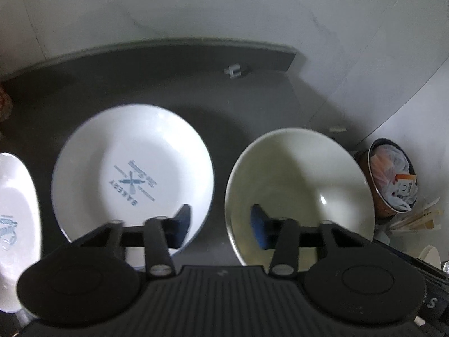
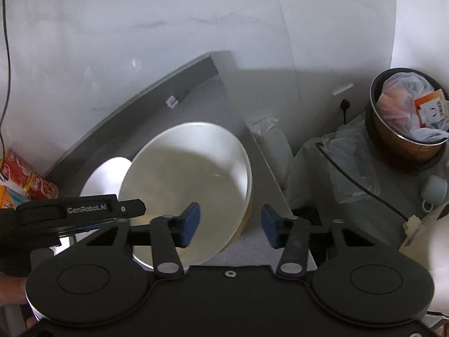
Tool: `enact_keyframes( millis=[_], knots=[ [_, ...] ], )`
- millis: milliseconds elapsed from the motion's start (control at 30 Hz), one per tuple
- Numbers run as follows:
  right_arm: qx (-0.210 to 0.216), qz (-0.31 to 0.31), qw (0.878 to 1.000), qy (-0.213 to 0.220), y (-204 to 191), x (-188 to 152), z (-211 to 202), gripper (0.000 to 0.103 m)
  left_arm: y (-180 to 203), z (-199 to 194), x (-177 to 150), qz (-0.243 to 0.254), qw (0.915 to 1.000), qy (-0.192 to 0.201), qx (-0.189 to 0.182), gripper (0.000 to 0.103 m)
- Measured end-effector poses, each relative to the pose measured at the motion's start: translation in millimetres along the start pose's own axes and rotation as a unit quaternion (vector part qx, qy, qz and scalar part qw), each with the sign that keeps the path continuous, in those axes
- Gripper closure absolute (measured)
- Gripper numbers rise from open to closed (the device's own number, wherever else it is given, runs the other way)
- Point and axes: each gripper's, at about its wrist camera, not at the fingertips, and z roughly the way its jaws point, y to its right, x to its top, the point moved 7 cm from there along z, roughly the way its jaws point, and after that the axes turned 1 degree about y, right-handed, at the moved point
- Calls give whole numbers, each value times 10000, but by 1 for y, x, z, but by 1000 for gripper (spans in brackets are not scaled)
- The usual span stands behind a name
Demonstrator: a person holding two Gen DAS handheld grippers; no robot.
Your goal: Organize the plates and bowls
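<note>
Your left gripper (image 1: pixel 220 224) is open and holds nothing. It hangs over the gap between the white plate (image 1: pixel 132 174) with blue words and the cream bowl (image 1: pixel 300 193). Both sit side by side on the dark counter (image 1: pixel 168 84). Another white plate (image 1: pixel 16 224) peeks in at the far left. Your right gripper (image 2: pixel 230 224) is open too, with the cream bowl's (image 2: pixel 190 185) rim between its blue pads (image 2: pixel 190 219). A trash bin (image 2: pixel 407 123) sits off to the right.
</note>
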Motion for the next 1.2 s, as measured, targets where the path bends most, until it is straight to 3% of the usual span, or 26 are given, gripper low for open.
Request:
enact_keyframes(
  millis=[133, 233, 467, 700, 1200],
  knots=[
    [-168, -56, 9996, -235, 0, -3, 17, 70, 0, 14, -1, -182, 9996, -168, -131, 89],
    [-356, -247, 9988, -237, -3, -5, 20, 82, -1, 16, -4, -319, 9988, -244, -276, 96],
    [-377, -457, 9981, -183, -11, -10, 9, 85, -5, -2, -7, -309, 9993, -110, -197, 96],
    [-381, -545, 9978, 48, -31, -9, -18, 85, -14, -33, -3, -336, 9985, 112, -421, 96],
    [-273, -634, 9956, 639, -96, -34, -77, 85, -73, -108, -19, -263, 9957, 605, -652, 96]
  ],
)
